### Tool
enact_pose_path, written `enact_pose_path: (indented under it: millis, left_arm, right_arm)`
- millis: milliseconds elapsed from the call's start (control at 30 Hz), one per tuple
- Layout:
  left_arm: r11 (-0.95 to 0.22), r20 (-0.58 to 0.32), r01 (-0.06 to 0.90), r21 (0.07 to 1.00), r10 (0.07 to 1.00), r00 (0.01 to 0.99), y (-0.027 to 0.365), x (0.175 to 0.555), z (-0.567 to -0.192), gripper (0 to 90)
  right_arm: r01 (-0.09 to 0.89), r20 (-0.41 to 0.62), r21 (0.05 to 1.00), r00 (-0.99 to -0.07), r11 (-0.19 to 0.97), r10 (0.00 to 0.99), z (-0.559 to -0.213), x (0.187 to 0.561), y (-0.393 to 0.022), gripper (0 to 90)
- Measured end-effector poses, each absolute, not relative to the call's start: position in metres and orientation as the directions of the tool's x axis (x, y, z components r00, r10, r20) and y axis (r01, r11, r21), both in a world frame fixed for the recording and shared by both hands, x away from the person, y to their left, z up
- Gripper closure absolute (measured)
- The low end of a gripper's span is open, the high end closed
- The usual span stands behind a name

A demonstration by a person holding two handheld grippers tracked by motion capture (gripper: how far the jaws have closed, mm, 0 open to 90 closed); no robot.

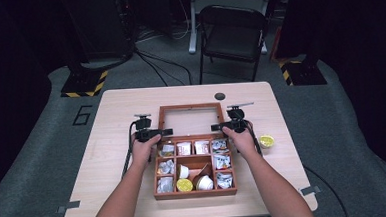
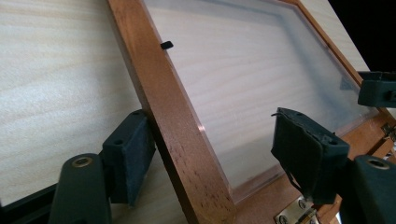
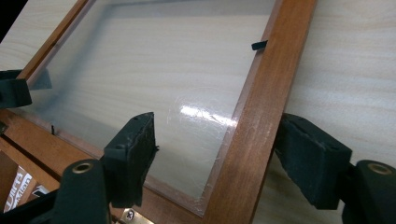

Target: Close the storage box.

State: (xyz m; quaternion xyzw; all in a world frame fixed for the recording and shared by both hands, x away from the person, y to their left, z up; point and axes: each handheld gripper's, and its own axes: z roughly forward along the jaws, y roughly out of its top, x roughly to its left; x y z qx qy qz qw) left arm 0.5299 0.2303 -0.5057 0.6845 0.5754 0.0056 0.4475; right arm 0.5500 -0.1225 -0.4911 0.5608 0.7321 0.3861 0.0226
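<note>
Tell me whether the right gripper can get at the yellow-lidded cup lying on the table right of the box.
Probably yes. The yellow-lidded cup lies alone on bare table just right of the right gripper, which only straddles the lid frame and could lift away.

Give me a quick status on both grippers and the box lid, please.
Left gripper and right gripper each straddle a side rail of the lid, jaws not clamped. Lid open, laid back flat on the table. Nothing in the way.
</note>
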Motion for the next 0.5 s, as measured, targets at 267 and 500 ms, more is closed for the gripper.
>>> enact_pose_path:
  millis: [267, 500]
  left_arm:
    - [0.083, -0.502, 0.756, 0.649, 0.794, 0.344, 0.232, 0.527, -0.497, 36.9]
    - [0.096, -0.498, 0.716, 0.691, 0.782, 0.375, 0.235, 0.522, -0.483, 37.4]
  right_arm:
    - [0.772, 0.374, 0.632, -0.378, 0.066, 0.847, -0.479, 0.544, -0.122, 32.0]
    - [0.736, 0.366, 0.675, -0.404, 0.060, 0.838, -0.462, 0.538, -0.125, 33.8]
